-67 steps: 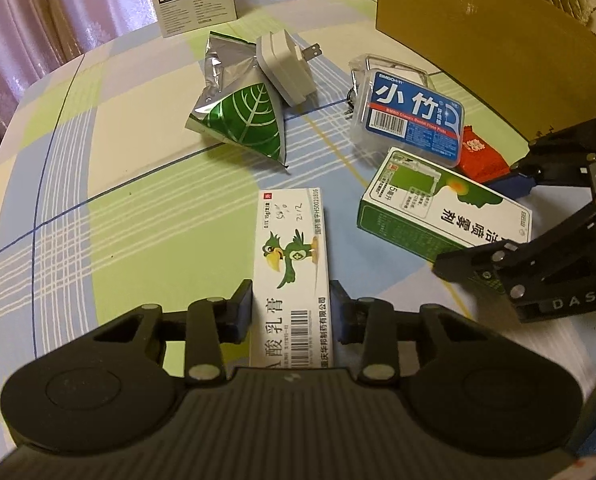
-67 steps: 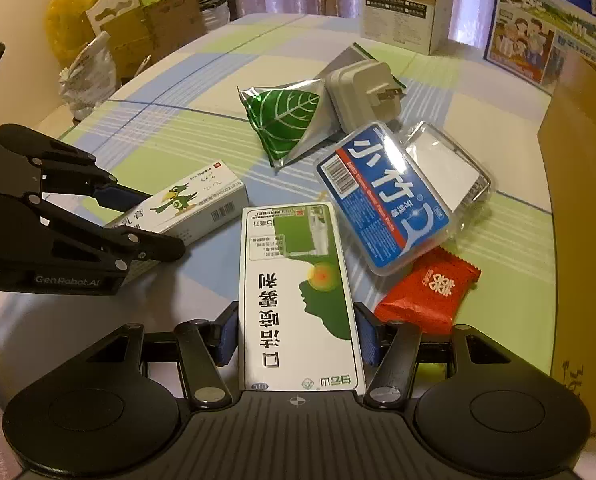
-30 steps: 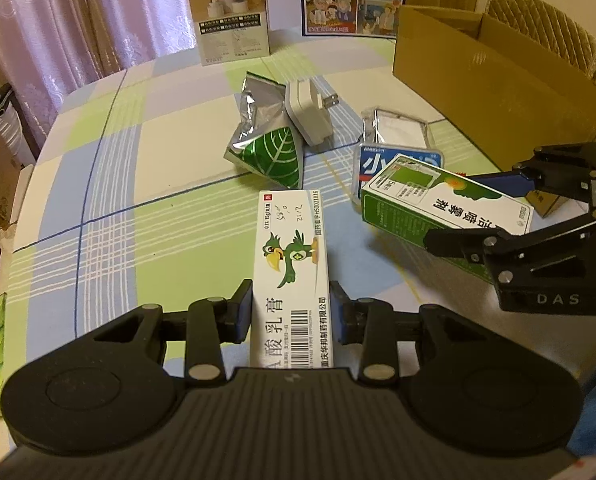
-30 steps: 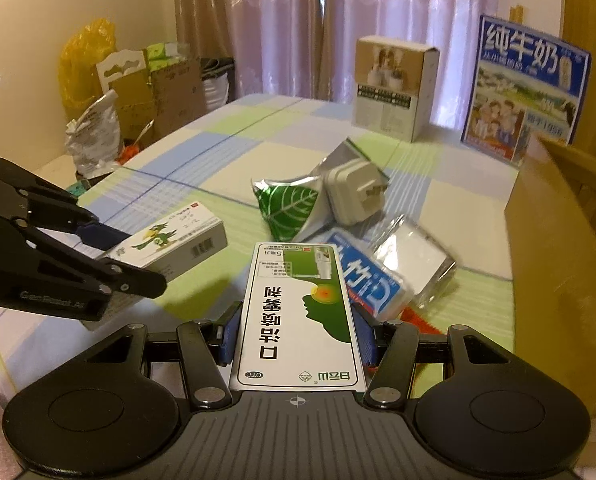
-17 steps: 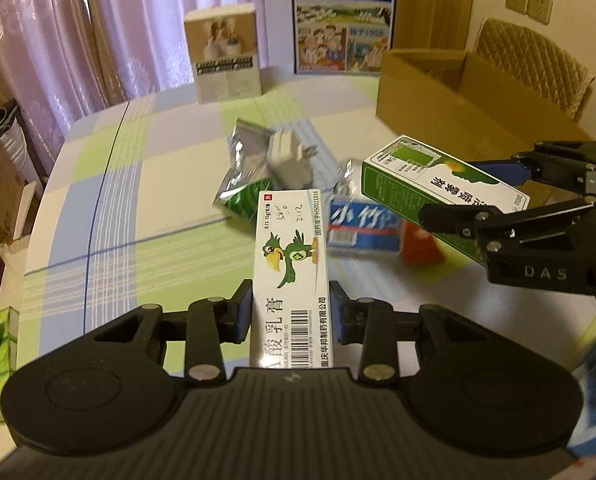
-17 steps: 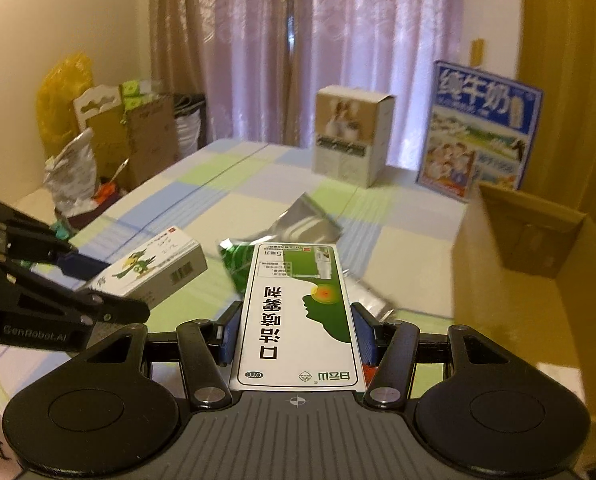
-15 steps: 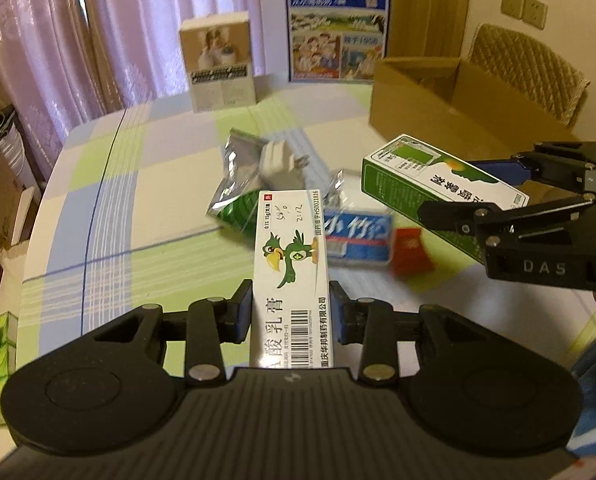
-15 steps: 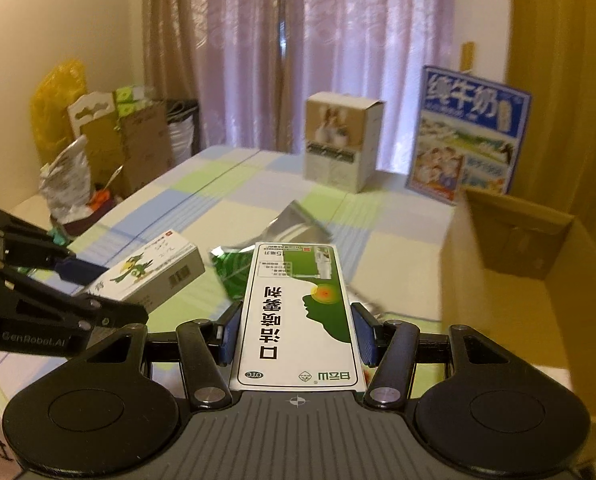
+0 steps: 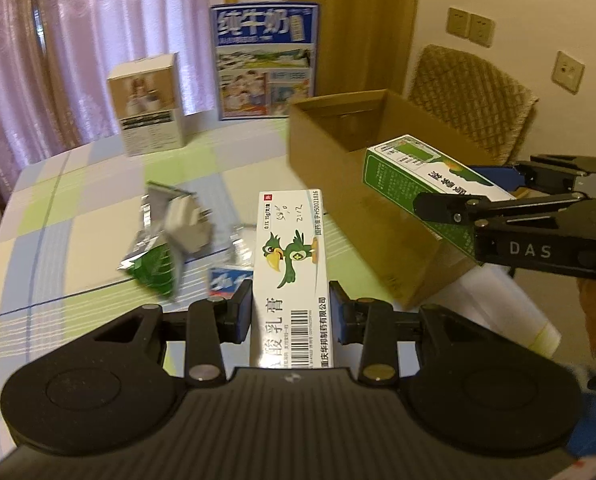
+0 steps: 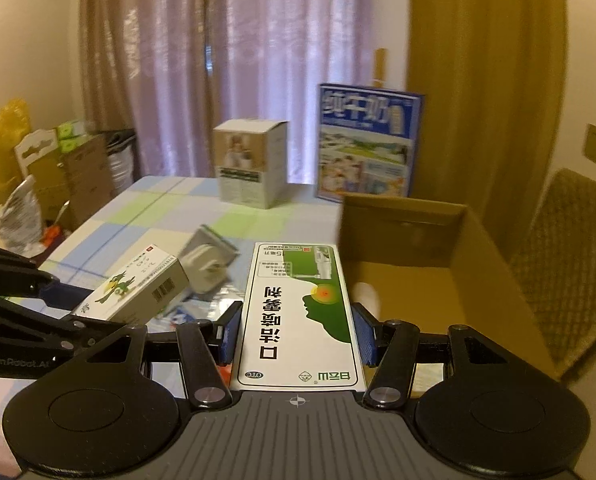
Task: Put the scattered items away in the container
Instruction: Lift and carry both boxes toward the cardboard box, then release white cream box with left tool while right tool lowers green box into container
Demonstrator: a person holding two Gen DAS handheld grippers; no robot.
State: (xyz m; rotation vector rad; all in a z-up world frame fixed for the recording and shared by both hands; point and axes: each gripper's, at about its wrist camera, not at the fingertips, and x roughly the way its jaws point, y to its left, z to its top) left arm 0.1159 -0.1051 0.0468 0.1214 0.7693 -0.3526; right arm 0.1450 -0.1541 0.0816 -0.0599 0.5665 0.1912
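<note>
1. A white ointment carton printed with a green parrot (image 9: 291, 264) is clamped between the blue pads of the left gripper (image 9: 291, 312); the jaws are closed narrowly onto its long sides, and the carton is held clear above the table.
2. A green-and-white mouth-spray carton (image 10: 298, 312) is gripped the same way by the right gripper (image 10: 298, 338), its jaws closed against the carton's two long edges.
3. In the left wrist view, the right gripper is seen at the far right with its carton projecting over the near wall of the open cardboard box (image 9: 362, 184).
4. In the right wrist view, the left gripper is seen at the left edge, with the parrot carton tilted above the checked tablecloth (image 10: 145, 208).
5. The cardboard box is standing on the right side of the table, its top open; what lies on its floor cannot be told.
6. Left lying on the cloth, blurred, are a silver-and-green foil pouch (image 9: 153, 256), a white plug adapter (image 9: 187, 226) resting against it, and a blue-labelled clear plastic case (image 9: 227, 280) just right of them.
7. At the far edge of the table a small white-and-tan product box (image 9: 149, 104) and a blue milk carton case (image 9: 263, 62) are standing upright, side by side.
8. A woven chair (image 9: 474, 96) is placed beyond the cardboard box.
</note>
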